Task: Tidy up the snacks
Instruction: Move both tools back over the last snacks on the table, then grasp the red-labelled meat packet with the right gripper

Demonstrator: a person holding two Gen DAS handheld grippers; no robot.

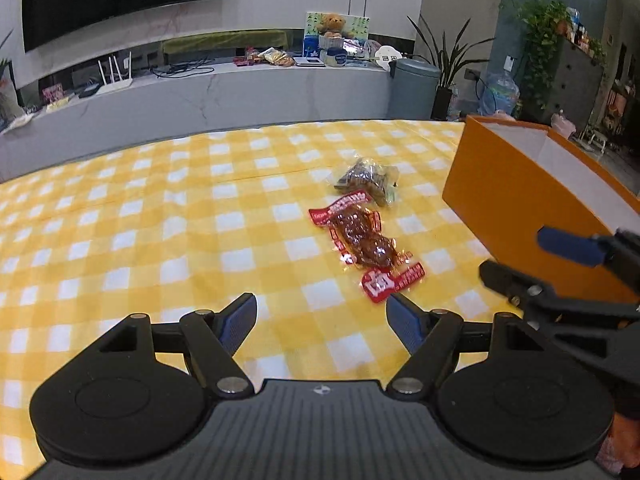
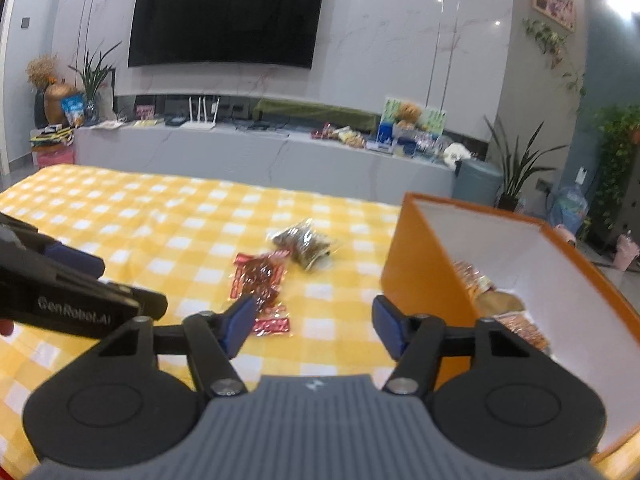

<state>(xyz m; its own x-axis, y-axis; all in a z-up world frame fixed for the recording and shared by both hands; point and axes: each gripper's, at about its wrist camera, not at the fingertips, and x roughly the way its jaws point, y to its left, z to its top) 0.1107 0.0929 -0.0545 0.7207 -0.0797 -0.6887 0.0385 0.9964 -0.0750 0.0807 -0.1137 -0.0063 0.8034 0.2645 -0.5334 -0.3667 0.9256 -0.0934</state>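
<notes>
A red snack packet (image 1: pixel 366 248) (image 2: pixel 260 280) lies flat on the yellow checked tablecloth (image 1: pixel 160 220). Just beyond it is a clear packet of dark snack (image 1: pixel 366 180) (image 2: pixel 306 242). To their right stands an open orange box (image 1: pixel 520 200) (image 2: pixel 420 272) with several snack packets (image 2: pixel 500 308) inside. My left gripper (image 1: pixel 320 316) is open just short of the red packet, with nothing between its fingers. Open too, my right gripper (image 2: pixel 314 320) sits near the box's left wall, and its jaws hold nothing. Each gripper shows in the other's view, the right gripper (image 1: pixel 532 260) and the left gripper (image 2: pixel 132 286).
The table's far edge (image 1: pixel 280 126) runs across the view, and past it there is a long grey console (image 1: pixel 240 92) with clutter on it under a wall television. A grey bin (image 1: pixel 412 88) and potted plants stand at the far right. The cloth spreads to the left of the packets.
</notes>
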